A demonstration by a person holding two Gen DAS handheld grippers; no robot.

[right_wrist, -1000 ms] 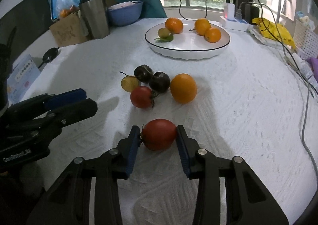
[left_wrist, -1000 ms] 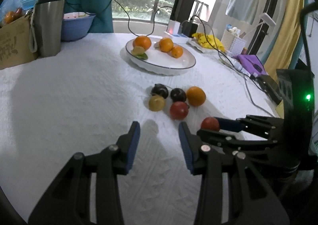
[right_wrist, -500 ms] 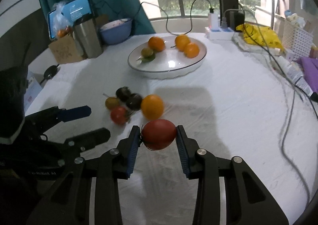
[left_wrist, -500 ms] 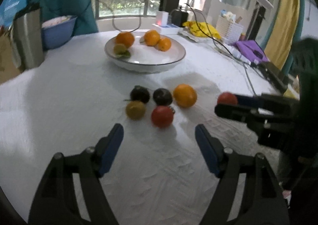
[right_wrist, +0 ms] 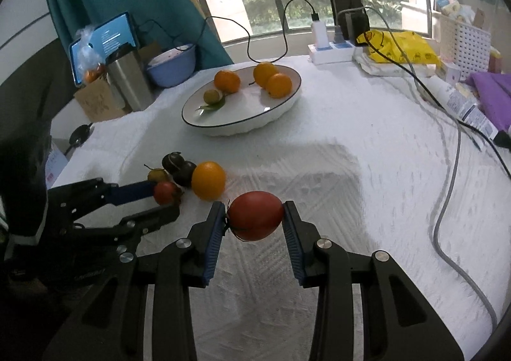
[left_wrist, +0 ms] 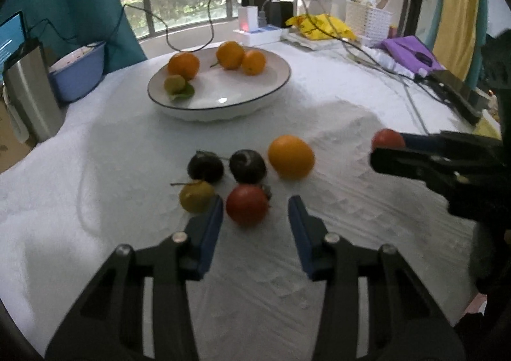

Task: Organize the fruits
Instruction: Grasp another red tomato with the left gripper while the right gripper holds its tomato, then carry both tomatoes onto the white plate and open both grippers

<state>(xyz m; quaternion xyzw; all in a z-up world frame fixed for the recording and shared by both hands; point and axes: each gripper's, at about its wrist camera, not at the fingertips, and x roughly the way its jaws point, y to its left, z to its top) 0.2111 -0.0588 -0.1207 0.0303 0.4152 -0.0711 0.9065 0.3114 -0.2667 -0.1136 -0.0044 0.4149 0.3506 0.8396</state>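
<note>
My right gripper is shut on a red tomato and holds it above the white cloth; it shows at the right of the left wrist view. My left gripper is open, its jaws on either side of a second red tomato on the cloth, not touching it. Beside that lie a yellow-green fruit, two dark plums, and an orange. Farther back, a white plate holds three oranges and a green fruit with a leaf.
A steel tumbler and a blue bowl stand at back left. Cables, a power strip, a yellow bag and a white basket crowd the right and back edges.
My right gripper has lifted the tomato off the cloth, up and towards the plate. My left gripper has opened wider and moved forward around the second tomato.
</note>
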